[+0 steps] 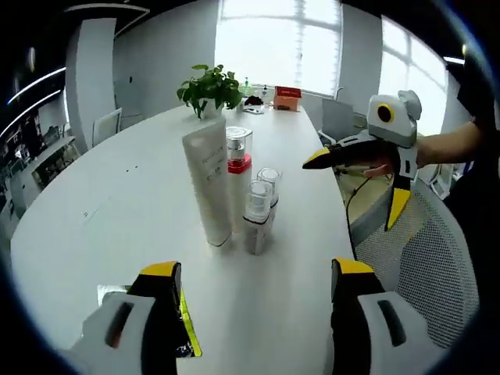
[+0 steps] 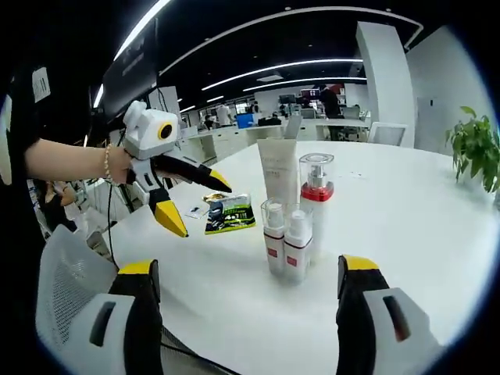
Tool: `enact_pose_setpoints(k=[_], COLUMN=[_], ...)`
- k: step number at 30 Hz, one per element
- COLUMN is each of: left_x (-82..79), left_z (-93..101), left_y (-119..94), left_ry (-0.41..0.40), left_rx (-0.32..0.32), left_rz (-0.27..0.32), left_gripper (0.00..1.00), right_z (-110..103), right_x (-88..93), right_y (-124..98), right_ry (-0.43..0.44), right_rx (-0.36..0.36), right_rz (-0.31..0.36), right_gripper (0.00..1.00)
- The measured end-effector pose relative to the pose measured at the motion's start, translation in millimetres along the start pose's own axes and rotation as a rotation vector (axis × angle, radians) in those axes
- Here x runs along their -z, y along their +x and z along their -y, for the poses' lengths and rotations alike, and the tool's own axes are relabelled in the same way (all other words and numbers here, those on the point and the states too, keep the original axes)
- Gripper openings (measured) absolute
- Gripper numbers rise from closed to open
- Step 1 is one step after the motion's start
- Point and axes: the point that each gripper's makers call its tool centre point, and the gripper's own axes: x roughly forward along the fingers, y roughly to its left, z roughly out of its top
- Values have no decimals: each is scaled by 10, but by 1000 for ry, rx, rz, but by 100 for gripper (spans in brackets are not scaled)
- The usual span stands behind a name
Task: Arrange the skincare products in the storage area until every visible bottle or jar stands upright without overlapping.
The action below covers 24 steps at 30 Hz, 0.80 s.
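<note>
Several skincare products stand upright in a tight cluster on the white table (image 1: 109, 211). They are a tall white tube (image 1: 207, 183), a pump bottle with a red collar (image 1: 239, 166) and two small clear-capped bottles (image 1: 258, 217) (image 1: 270, 184). My left gripper (image 1: 256, 275) is open, short of the cluster, holding nothing. The right gripper (image 1: 357, 183) hovers open to the right of the products. In the right gripper view, the tube (image 2: 279, 168), pump bottle (image 2: 316, 195) and small bottles (image 2: 273, 234) (image 2: 298, 244) stand ahead of my open right gripper (image 2: 250, 269). The left gripper (image 2: 195, 201) hangs open at the left.
A green sachet (image 2: 229, 212) lies flat on the table left of the cluster, seen by the left jaw as the sachet (image 1: 187, 332). A potted plant (image 1: 209, 87) and a red box (image 1: 287, 98) sit at the table's far end. A mesh chair (image 1: 426, 250) stands at the edge.
</note>
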Motion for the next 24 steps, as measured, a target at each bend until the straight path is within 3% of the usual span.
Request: enact_pose_setpoints(k=[2, 13, 17, 24], left_x=[31, 112, 222, 341], left_z=[2, 183, 180, 200], left_y=[-71, -398, -524, -764], left_ry=[-39, -159, -195, -275], left_rx=[-13, -92, -121, -176], left_rz=[9, 69, 68, 115], left_gripper=[82, 99, 99, 99], right_z=[16, -99, -154, -150], right_x=[-41, -52, -73, -131], right_y=[-18, 2, -15, -58], right_ry=[15, -16, -25, -24], right_rx=[0, -38, -54, -53], right_rz=[25, 9, 5, 20], right_gripper=[94, 94, 94, 94])
